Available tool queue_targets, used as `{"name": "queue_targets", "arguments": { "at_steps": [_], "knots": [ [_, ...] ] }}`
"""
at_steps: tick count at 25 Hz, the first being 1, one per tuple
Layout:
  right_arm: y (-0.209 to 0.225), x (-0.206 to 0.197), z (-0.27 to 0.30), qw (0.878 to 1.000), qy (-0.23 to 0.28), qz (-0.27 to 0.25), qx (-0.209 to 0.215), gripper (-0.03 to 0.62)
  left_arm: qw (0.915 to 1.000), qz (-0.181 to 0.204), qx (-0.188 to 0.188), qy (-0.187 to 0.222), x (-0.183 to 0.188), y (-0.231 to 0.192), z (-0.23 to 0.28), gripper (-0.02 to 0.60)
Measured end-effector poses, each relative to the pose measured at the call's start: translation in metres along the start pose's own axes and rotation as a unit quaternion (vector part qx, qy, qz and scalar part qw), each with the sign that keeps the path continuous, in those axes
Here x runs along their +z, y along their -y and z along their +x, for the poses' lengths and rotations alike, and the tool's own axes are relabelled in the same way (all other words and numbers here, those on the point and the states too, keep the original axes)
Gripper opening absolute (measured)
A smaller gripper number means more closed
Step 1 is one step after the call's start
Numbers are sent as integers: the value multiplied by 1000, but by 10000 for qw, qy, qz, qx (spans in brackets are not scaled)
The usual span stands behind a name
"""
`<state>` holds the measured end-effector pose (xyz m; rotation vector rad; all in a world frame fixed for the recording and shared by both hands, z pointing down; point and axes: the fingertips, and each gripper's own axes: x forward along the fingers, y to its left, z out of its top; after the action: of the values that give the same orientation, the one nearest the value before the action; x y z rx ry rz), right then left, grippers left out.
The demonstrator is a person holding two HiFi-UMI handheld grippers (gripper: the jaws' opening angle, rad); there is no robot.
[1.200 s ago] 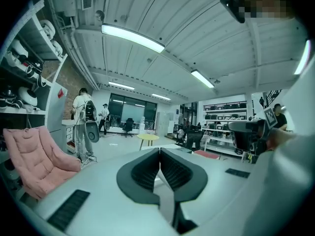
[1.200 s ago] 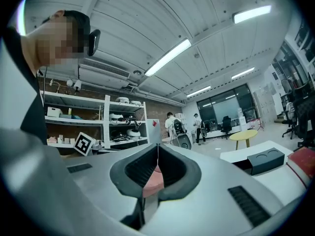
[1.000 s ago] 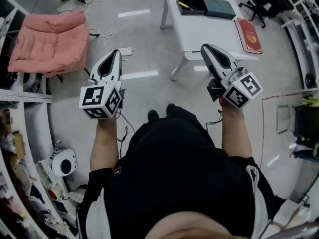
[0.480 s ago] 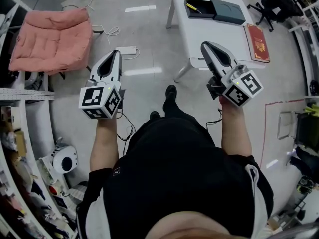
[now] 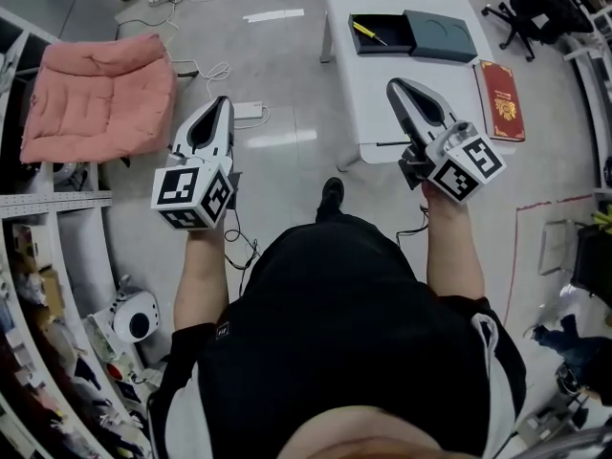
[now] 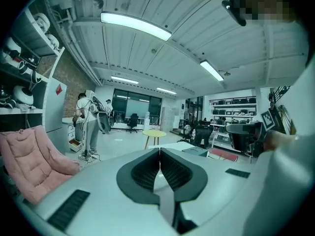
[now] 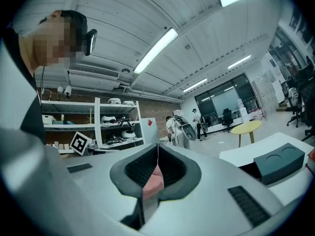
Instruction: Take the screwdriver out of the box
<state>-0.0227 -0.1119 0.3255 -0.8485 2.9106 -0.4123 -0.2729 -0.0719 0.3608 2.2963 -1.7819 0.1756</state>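
Two grippers, both clenched tight w/ nothing in them: the left gripper (image 5: pixel 227 103) has its jaws pressed together, and the right gripper (image 5: pixel 395 87) does too. One dark box (image 5: pixel 392 27) sits open at the far end of the white table (image 5: pixel 382 94). Inside it lies the screwdriver (image 5: pixel 368 33), yellow handle, slanted across the box. Nothing else shows in the box. Its lid (image 5: pixel 440 34) lies flat just beside it on the R side, touching or nearly so. A red book (image 5: pixel 503 86) lies near the table's R edge, apart from the lid. The R gripper is over the near edge of the table, well short of the box, w/ bare white tabletop between them. The L gripper hangs over the grey floor (image 5: pixel 277 75), off to the L of the table. Lots of open floor lies between the table and the pink cushion (image 5: pixel 96 94). Some cables (image 5: pixel 215 70) trail on the floor by the cushion.
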Motion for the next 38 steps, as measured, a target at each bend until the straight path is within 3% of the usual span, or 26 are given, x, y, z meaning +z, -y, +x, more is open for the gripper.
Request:
{"name": "queue_targets", "arguments": {
  "at_steps": [5,14,23,31,38],
  "knots": [
    [50,13,10,10000,38,68,25,31,9999,70,-54,-61,15,11,56,17],
    [137,37,-18,9992,214,105,-334,31,9987,238,-418,-169,28,61,146,17],
    [166,33,-35,9979,215,242,-567,31,9940,586,-860,-326,28,92,201,17],
    [193,35,-38,9948,223,309,-945,31,9799,1050,-1570,-648,23,115,262,17],
    [218,34,-30,9898,269,392,-1341,31,9581,1717,-2089,-947,12,121,316,17]
  ]
}}
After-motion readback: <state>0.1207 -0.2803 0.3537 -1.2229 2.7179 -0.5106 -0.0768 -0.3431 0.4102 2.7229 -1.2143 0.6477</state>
